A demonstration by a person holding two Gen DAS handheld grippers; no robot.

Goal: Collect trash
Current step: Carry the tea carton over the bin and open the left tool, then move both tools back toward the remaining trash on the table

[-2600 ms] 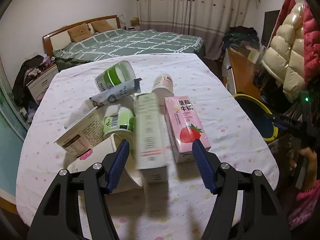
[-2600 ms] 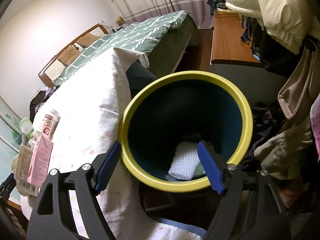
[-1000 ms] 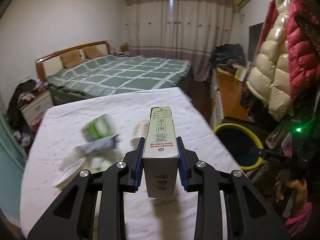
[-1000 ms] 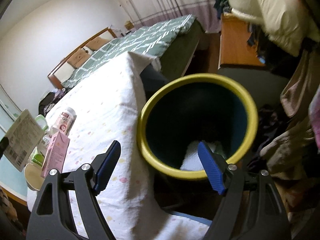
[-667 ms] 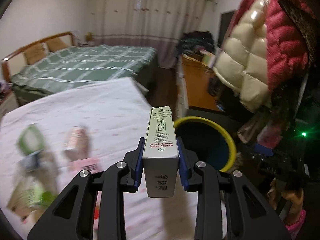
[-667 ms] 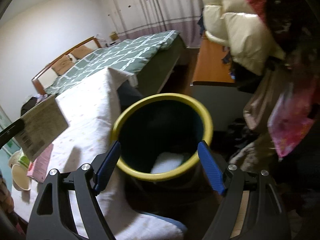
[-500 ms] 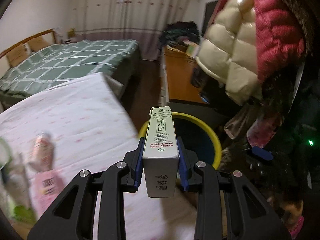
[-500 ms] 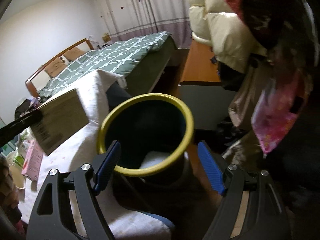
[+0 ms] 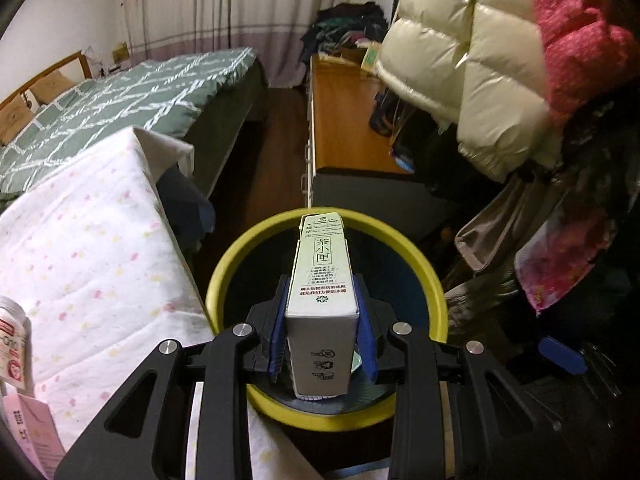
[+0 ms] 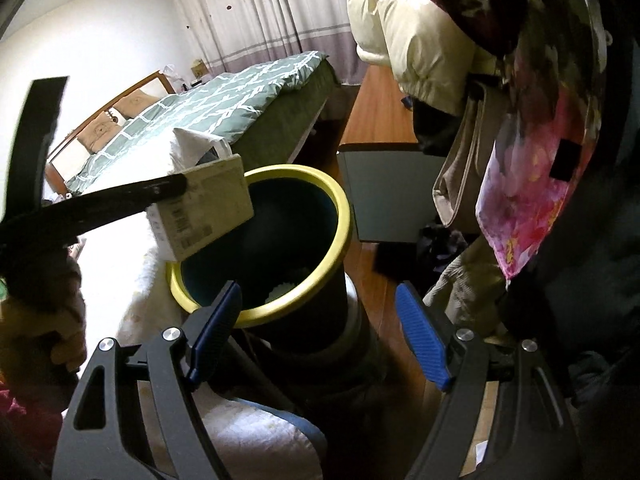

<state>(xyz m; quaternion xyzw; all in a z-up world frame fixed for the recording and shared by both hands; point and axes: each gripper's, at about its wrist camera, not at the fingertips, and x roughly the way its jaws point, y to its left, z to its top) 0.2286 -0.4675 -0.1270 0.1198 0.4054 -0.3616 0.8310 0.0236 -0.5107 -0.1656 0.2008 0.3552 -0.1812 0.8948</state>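
Note:
My left gripper [image 9: 322, 344] is shut on a tall pale green drink carton [image 9: 323, 280], its blue pads pressing both sides. The carton hangs over the mouth of a dark bin with a yellow rim [image 9: 224, 264]. From the right wrist view the same carton [image 10: 204, 212] tilts over the near-left part of the bin rim [image 10: 340, 236], held by the left gripper's black finger [image 10: 120, 196]. Something white [image 10: 284, 290] lies in the bottom of the bin. My right gripper [image 10: 318, 334] stands open and holds nothing, just in front of the bin.
A table with a dotted white cloth [image 9: 80, 248] lies left of the bin; a small bottle [image 9: 14, 350] and a pink carton [image 9: 28, 436] sit at its left edge. A wooden desk [image 9: 344, 120], hanging coats [image 9: 480, 60] and a bed [image 9: 120, 96] stand behind.
The left gripper has carried the carton rightward and down, from above the table to over the bin. The right gripper has swung a little, so the bin sits further left in its view.

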